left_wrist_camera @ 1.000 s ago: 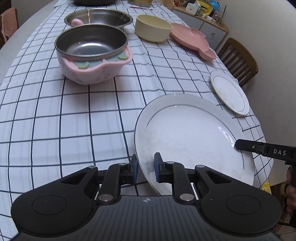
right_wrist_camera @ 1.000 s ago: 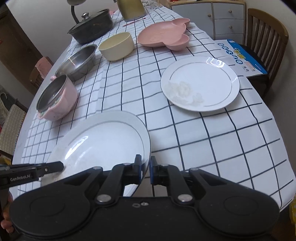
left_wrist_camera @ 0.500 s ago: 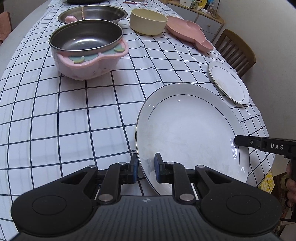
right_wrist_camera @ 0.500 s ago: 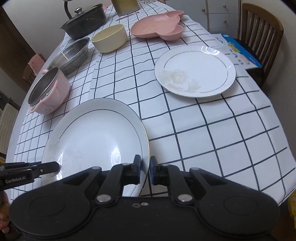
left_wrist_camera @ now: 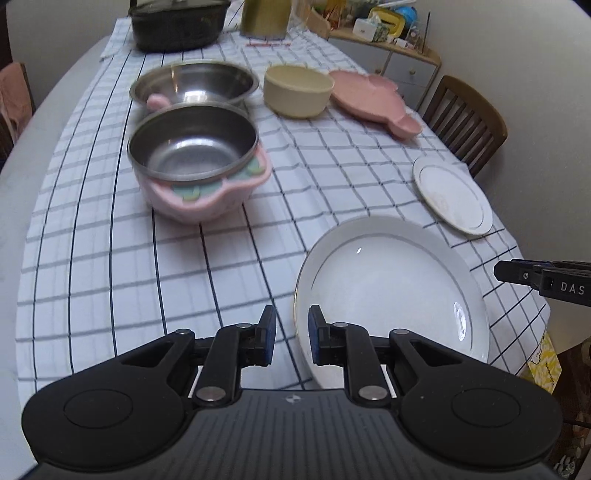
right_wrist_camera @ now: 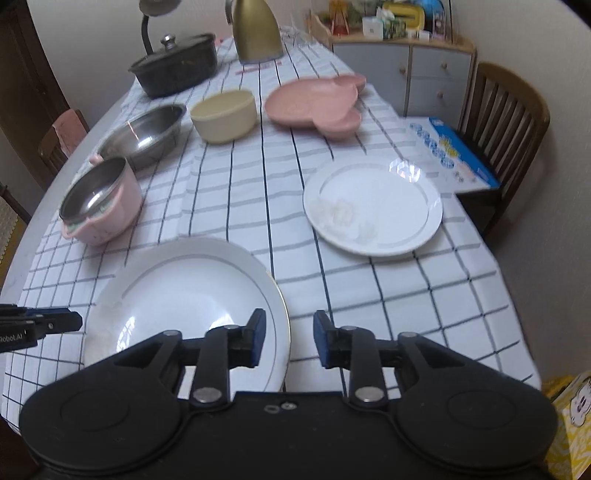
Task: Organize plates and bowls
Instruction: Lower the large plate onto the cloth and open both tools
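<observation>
A large white deep plate (left_wrist_camera: 391, 288) (right_wrist_camera: 184, 295) lies on the checked tablecloth near the front edge. My left gripper (left_wrist_camera: 291, 332) hovers at its left rim. Its pads stand a narrow gap apart, and the left pad is clear of the rim. My right gripper (right_wrist_camera: 290, 338) is at the right rim with its jaws opening. The rim shows between the pads, untouched. A smaller white plate (right_wrist_camera: 373, 206) lies to the right. Farther back sit a pink pot with a steel liner (left_wrist_camera: 199, 162), a steel bowl (left_wrist_camera: 195, 83), a cream bowl (left_wrist_camera: 297, 90) and a pink bear-shaped plate (left_wrist_camera: 369, 96).
A black lidded casserole (right_wrist_camera: 173, 70) and a gold kettle (right_wrist_camera: 255, 33) stand at the far end of the table. A wooden chair (right_wrist_camera: 506, 122) with a blue printed box (right_wrist_camera: 454, 151) on it is at the right, beside a grey cabinet (right_wrist_camera: 406, 74).
My right gripper's jaws have widened off the plate rim. Both grippers have risen and drawn back from the plate, which looks smaller. The right gripper's tip no longer overlaps the rim.
</observation>
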### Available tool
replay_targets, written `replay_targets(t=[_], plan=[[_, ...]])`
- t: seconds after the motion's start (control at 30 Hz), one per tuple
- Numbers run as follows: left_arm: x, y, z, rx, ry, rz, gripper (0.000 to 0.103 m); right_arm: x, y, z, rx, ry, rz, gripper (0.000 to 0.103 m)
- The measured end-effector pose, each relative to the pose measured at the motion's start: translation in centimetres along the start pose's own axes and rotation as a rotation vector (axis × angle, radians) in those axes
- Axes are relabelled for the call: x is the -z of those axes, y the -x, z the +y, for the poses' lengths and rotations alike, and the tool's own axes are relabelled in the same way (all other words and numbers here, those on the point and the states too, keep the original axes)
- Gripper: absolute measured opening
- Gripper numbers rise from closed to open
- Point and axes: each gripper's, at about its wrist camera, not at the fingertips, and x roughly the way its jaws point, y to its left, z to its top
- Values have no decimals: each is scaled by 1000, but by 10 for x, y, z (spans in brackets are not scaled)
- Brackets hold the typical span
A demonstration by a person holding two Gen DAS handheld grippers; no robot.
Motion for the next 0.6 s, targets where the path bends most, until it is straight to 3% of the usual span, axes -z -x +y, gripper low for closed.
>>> replay_targets(t=[0.13, 0.27, 0.37, 0.6], plan=[[-17, 9, -15, 28, -43, -51, 20, -11, 12, 3, 2, 8, -22, 30], [-33, 15, -32, 46, -90, -109, 40, -20, 26, 3, -10, -3, -61, 32], [-46, 18, -47, 61, -127, -150, 48, -28, 35, 1, 1, -6, -91, 36], [-72, 18, -74, 91, -188, -211, 57, -41, 54, -12, 20, -24, -162, 65]])
